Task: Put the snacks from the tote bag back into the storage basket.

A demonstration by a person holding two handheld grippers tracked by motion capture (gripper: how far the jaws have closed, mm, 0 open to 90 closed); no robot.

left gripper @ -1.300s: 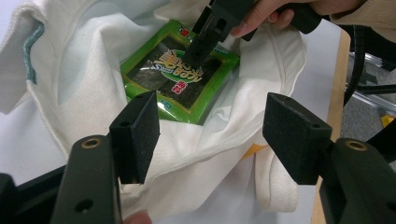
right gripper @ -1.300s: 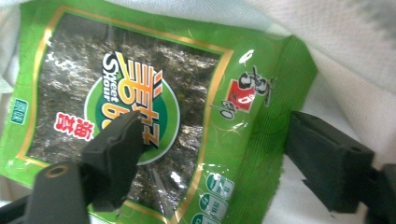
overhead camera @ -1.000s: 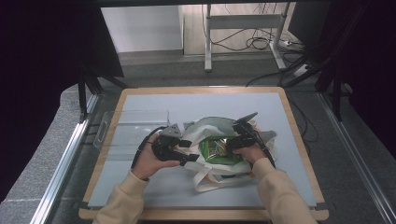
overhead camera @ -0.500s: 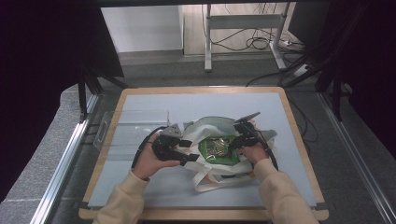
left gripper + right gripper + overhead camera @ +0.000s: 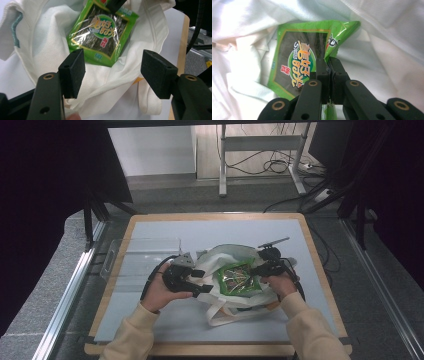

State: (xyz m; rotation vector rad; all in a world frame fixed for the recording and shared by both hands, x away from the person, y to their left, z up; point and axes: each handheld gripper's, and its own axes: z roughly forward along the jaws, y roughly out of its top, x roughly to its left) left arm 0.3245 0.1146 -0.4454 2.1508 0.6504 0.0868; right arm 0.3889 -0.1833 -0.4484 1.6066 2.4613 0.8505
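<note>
1. High view: a flat green plastic snack packet with a dark printed panel (image 5: 238,279) lies in the open mouth of a crumpled white cloth tote bag (image 5: 220,262), right of the middle of the pale grey table top (image 5: 150,320). The right gripper (image 5: 260,268) meets the packet's right edge, held by the person's right hand (image 5: 280,282) in a cream sleeve. The left gripper (image 5: 202,282), held by the left hand (image 5: 160,292), sits on the bag's left side, its jaws pointing toward the packet.

2. Same view, surroundings: the grey top has a light wooden rim (image 5: 320,270). A clear plastic tray (image 5: 140,257) rests at the table's left edge, overhanging it; I cannot tell what it holds. Beyond the far edge are a grey floor, a metal frame's legs (image 5: 222,165) and loose black cables (image 5: 272,165). The bag's cloth handles (image 5: 225,312) trail toward the near edge.

3. Left gripper view: the left gripper (image 5: 112,65) stands wide, nothing between its jaws. The green packet (image 5: 103,32) lies beyond them inside the white bag (image 5: 45,52), apart from both pads. Orange shows under the bag's fold; too small to identify.

4. Right gripper view: the right gripper (image 5: 329,66) is pressed together on a bent-up edge of the green packet (image 5: 297,60), which lies on the bag's white cloth (image 5: 387,50).
</note>
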